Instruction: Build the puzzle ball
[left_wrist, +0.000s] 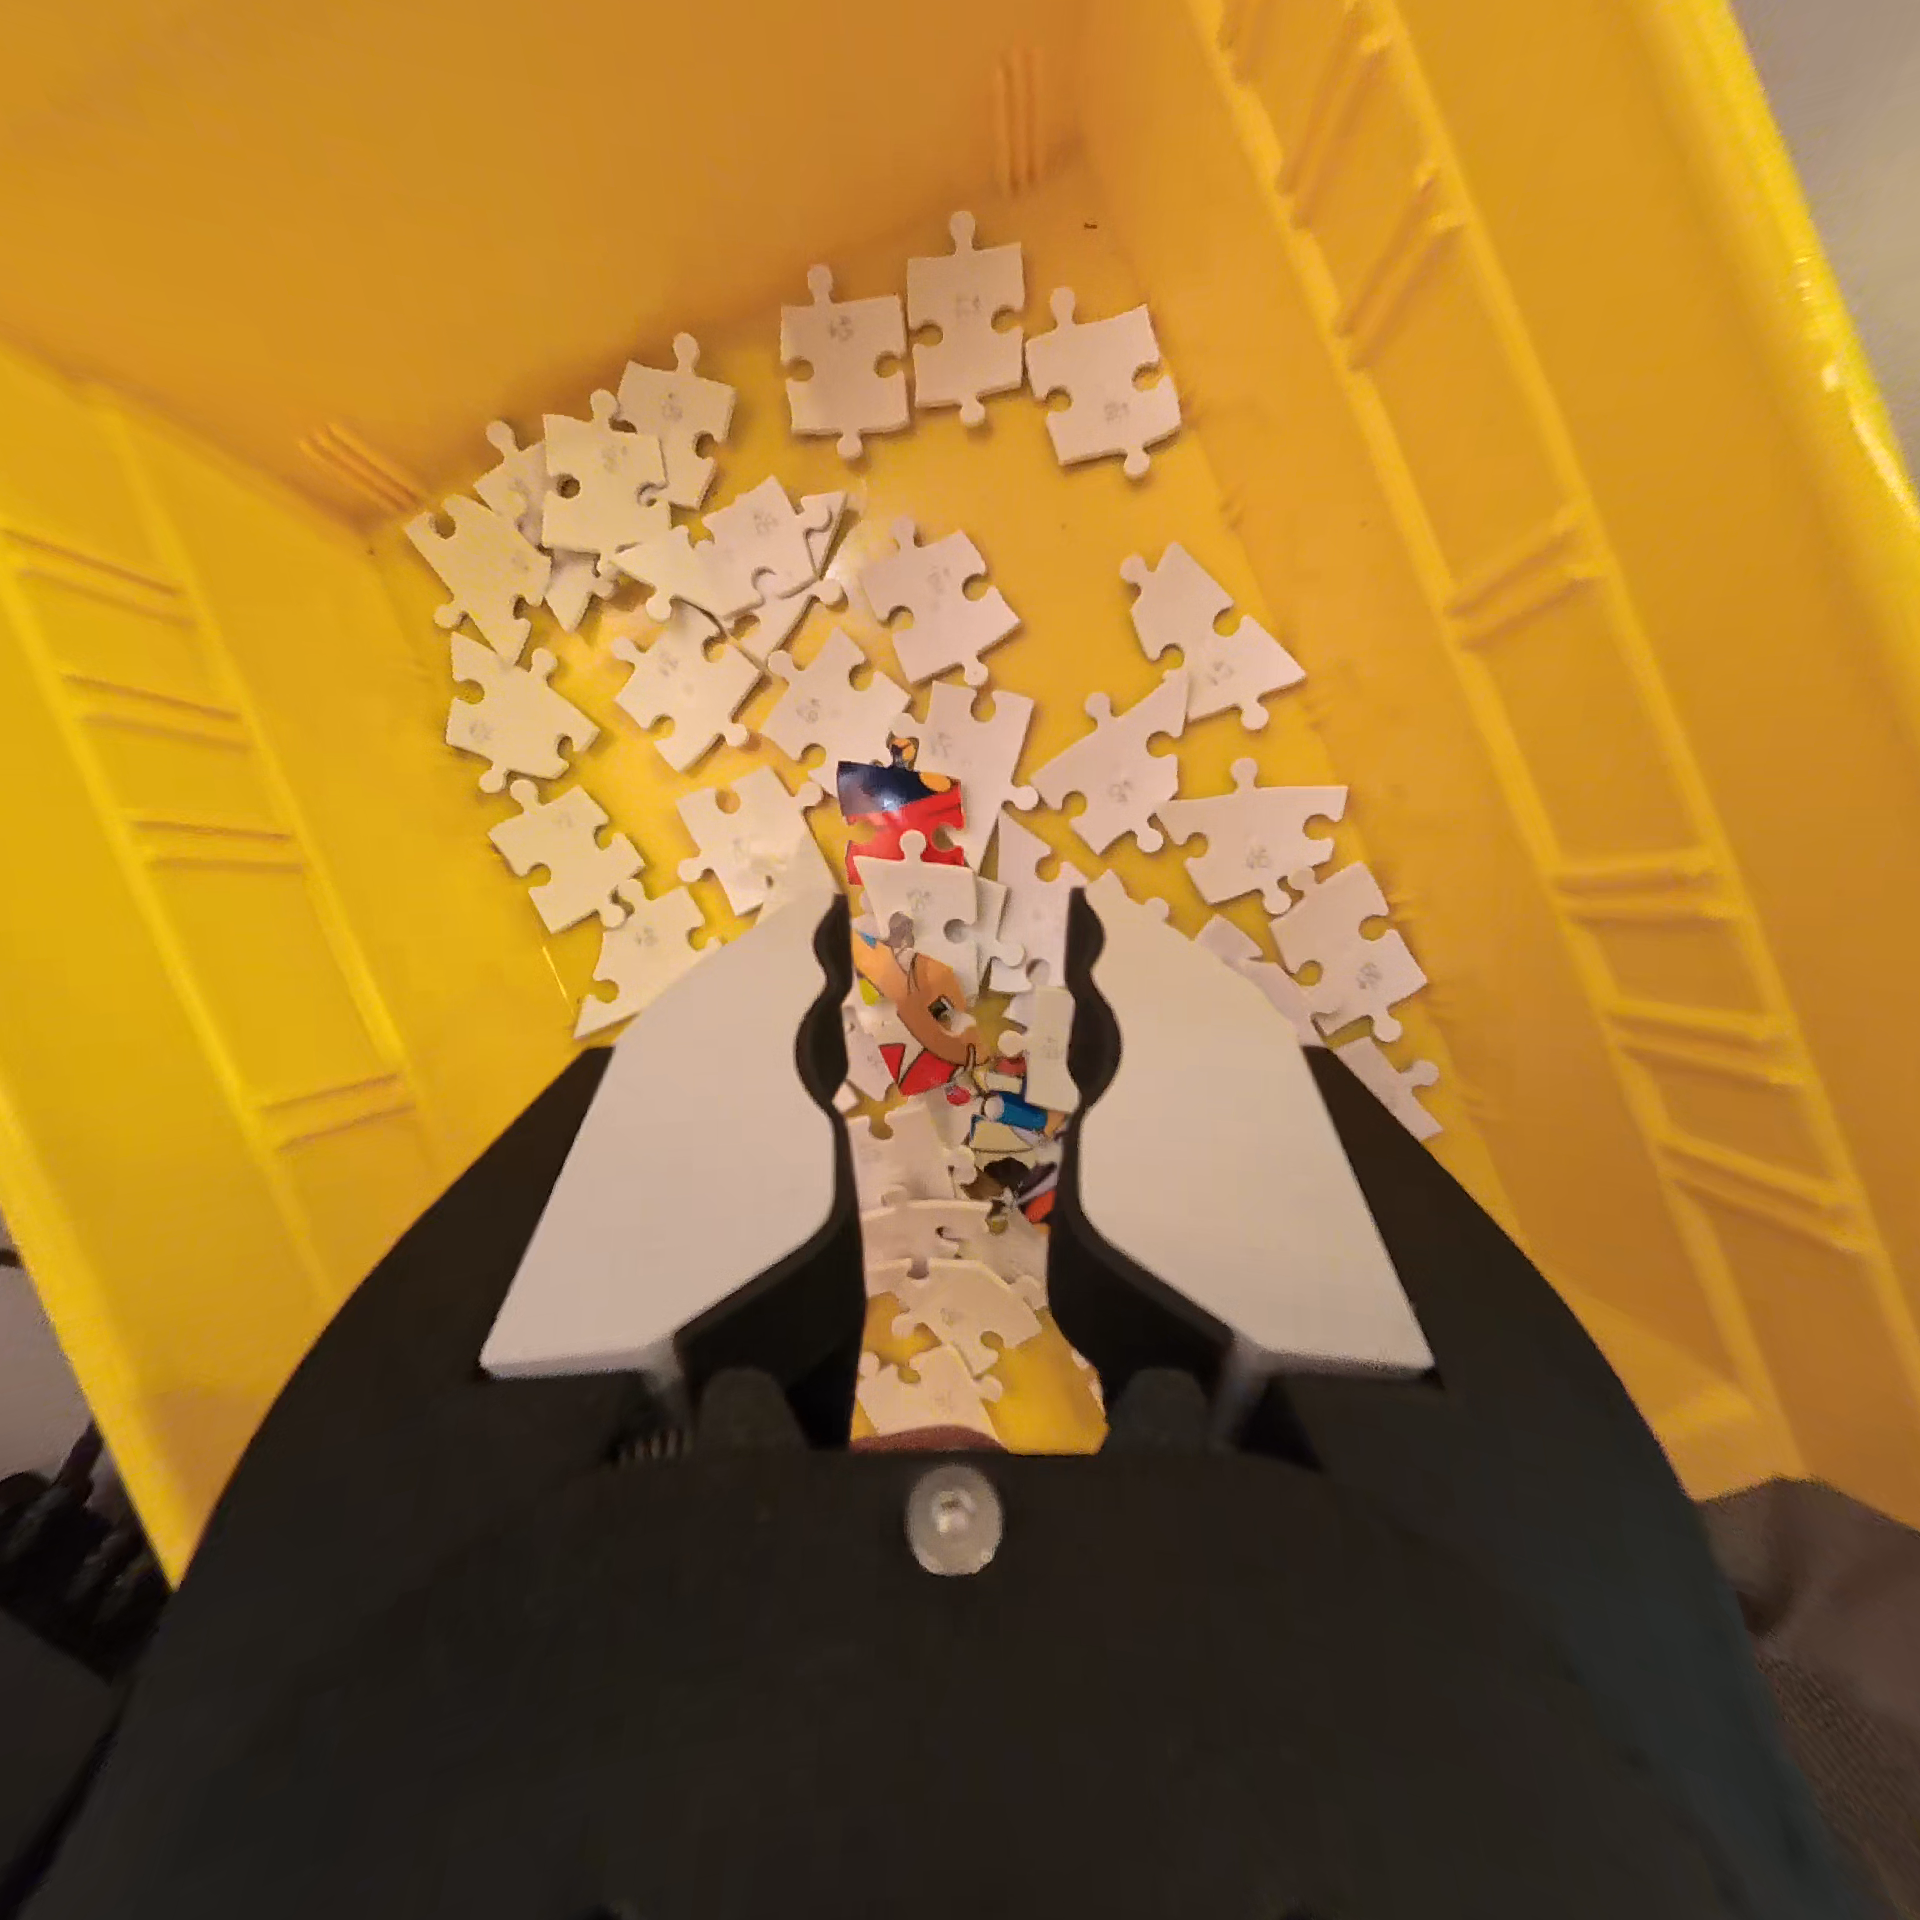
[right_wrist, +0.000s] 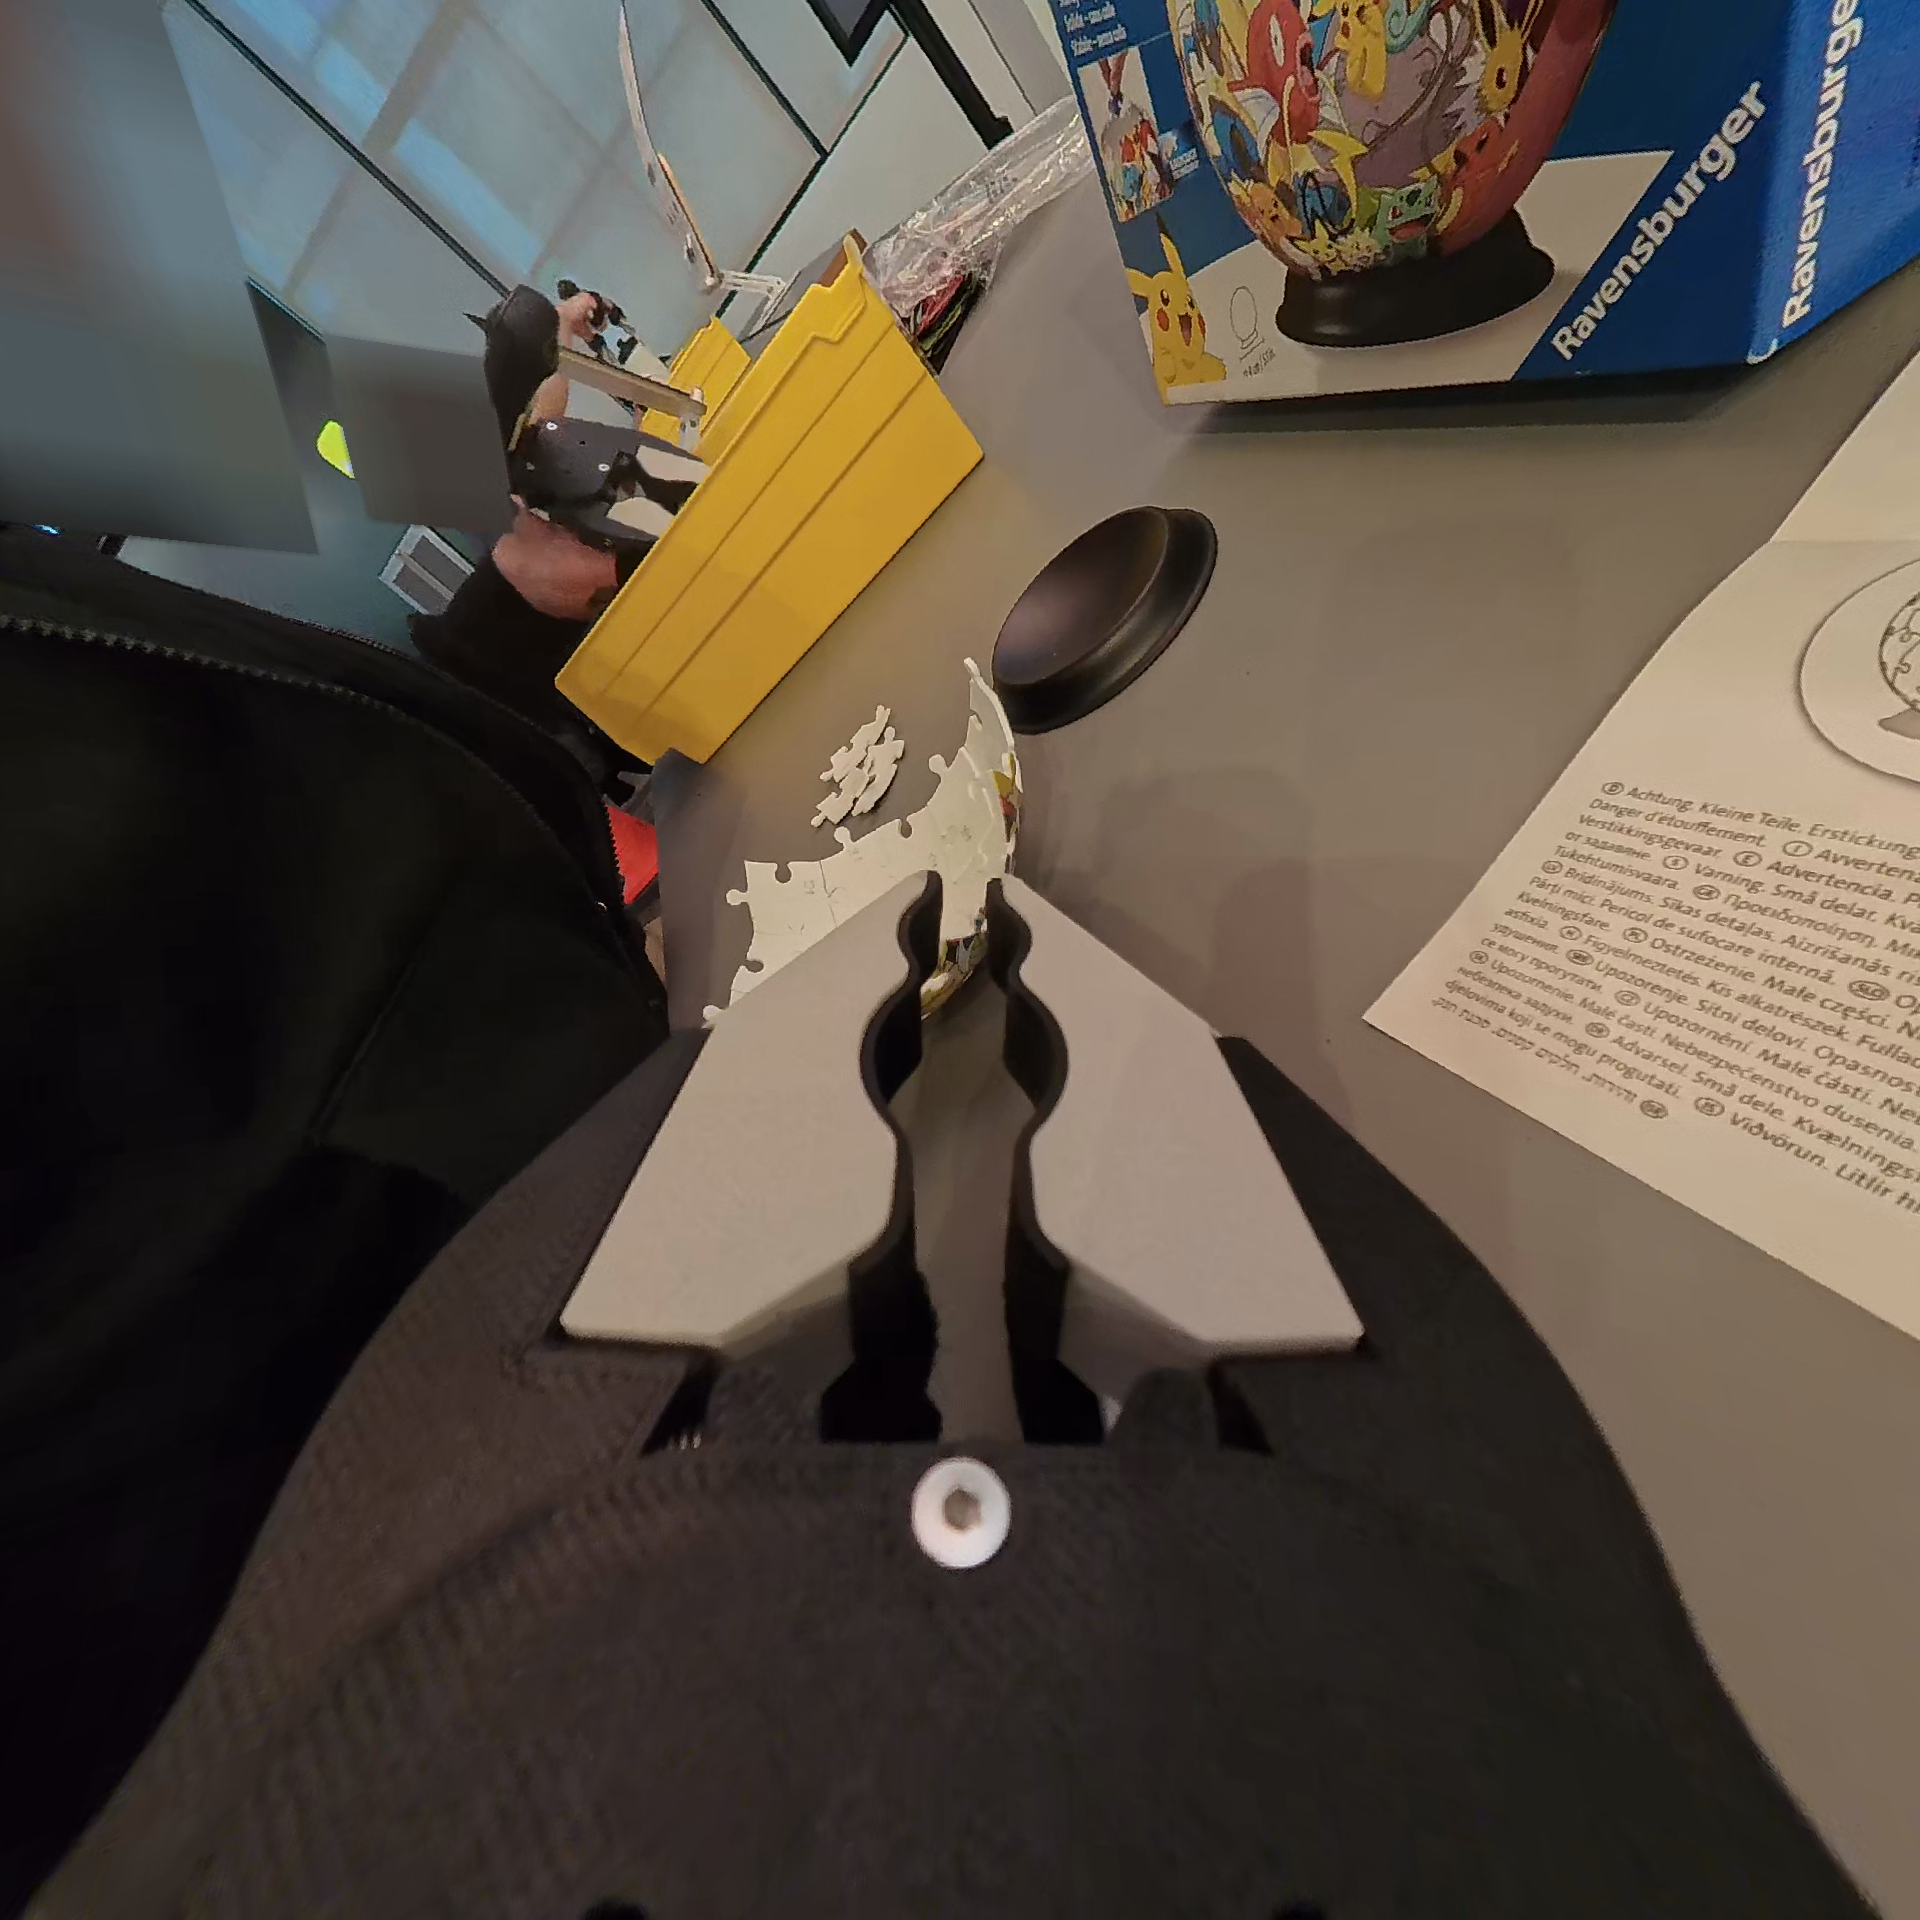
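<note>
My left gripper (left_wrist: 956, 906) is open and reaches down into a yellow bin (left_wrist: 1558, 520). Its jaws straddle a pile of loose puzzle pieces (left_wrist: 940, 613). Most pieces lie white side up; a few show colour, such as a red and blue one (left_wrist: 899, 805) just past the tips. My right gripper (right_wrist: 966, 886) is shut on the rim of the partly built puzzle ball (right_wrist: 971, 821), a curved white shell with a coloured outside that rests on the grey table (right_wrist: 1299, 831). The left gripper also shows far off in the right wrist view (right_wrist: 613, 488), at the bin (right_wrist: 790, 499).
A small cluster of joined white pieces (right_wrist: 862, 779) lies by the shell. The black ball stand (right_wrist: 1107, 613) sits behind it. The blue puzzle box (right_wrist: 1455, 187) stands at the back right, an instruction sheet (right_wrist: 1714, 883) lies at the right, and a person's black jacket (right_wrist: 260, 935) fills the left. One gripper's finger ends stand about 50 cm off the other's.
</note>
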